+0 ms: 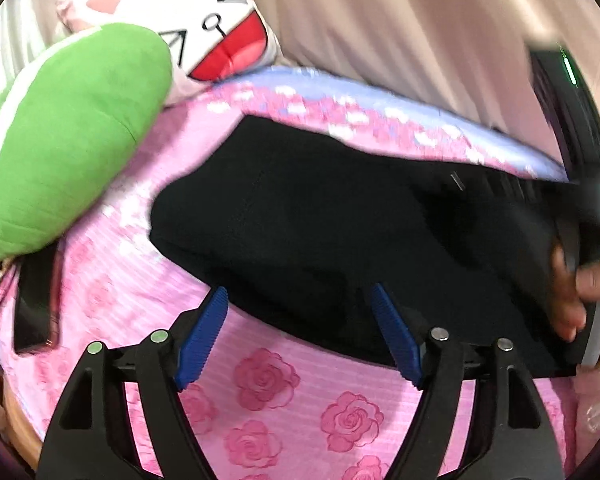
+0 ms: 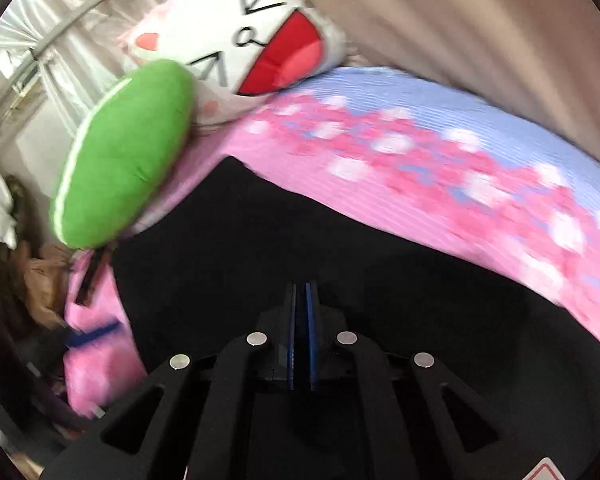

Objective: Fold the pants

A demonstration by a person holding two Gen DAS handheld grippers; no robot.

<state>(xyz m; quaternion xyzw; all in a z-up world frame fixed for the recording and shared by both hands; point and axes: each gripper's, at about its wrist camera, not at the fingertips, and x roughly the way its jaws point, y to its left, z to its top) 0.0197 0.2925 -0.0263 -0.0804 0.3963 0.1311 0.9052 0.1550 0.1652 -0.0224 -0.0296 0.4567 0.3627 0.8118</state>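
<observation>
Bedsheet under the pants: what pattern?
Pink bedsheet printed with darker pink roses, clearest in the left wrist view.

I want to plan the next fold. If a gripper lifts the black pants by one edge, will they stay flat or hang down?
The black pants would probably hang down: they lie in soft bulges on the pink bedsheet. They look thick, so fairly heavy, and the layers may slide apart.

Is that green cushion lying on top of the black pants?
No. In the left wrist view the green cushion sits off to the side on the pink bedspread, with pink fabric showing between it and the black pants.
</observation>
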